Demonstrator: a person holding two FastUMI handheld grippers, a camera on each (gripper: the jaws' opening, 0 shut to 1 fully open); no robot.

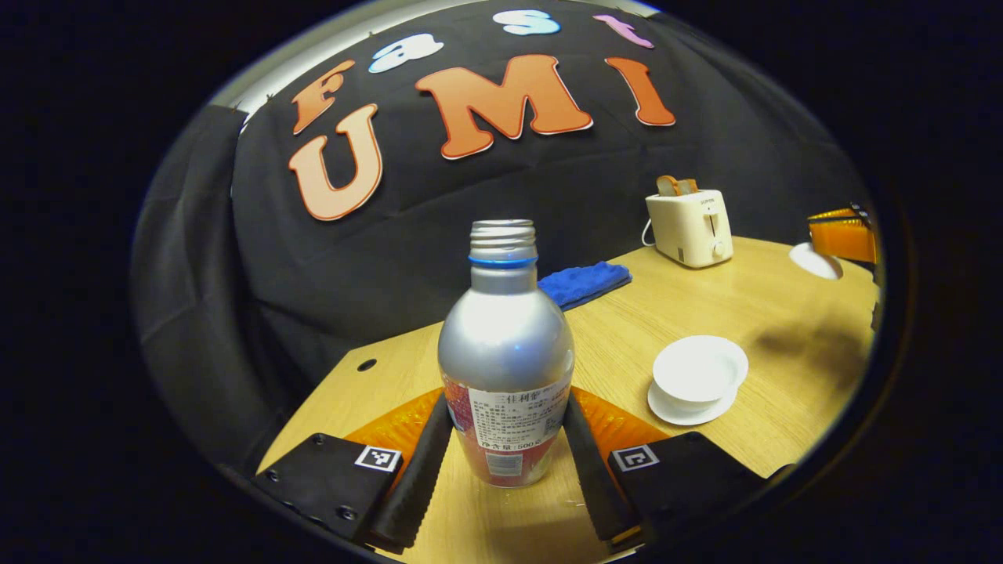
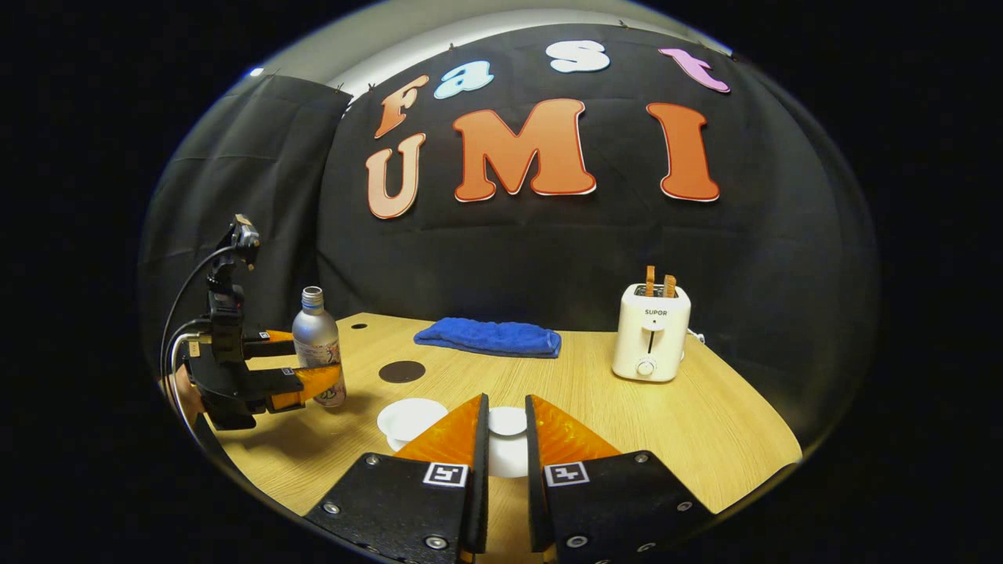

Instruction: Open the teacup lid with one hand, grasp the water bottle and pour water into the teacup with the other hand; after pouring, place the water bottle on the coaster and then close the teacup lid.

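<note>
A silver water bottle [image 1: 505,345] with no cap stands upright between the fingers of my left gripper [image 1: 508,403], and both fingers press on its lower sides. In the right gripper view the same bottle [image 2: 315,337] and the left gripper [image 2: 312,374] are at the table's left edge. The white teacup [image 1: 700,370] sits uncovered on its saucer [image 1: 689,411], to the right of the bottle. My right gripper [image 2: 505,401] is shut on the white teacup lid [image 2: 508,421], held above the table just right of the teacup [image 2: 409,419]. A dark round coaster [image 2: 402,371] lies behind the cup.
At the back of the wooden table [image 2: 705,439] a blue cloth [image 2: 490,337] lies folded. A cream toaster [image 2: 652,333] with two slices of toast stands at the back right. A small hole [image 1: 367,364] is in the tabletop near the left corner.
</note>
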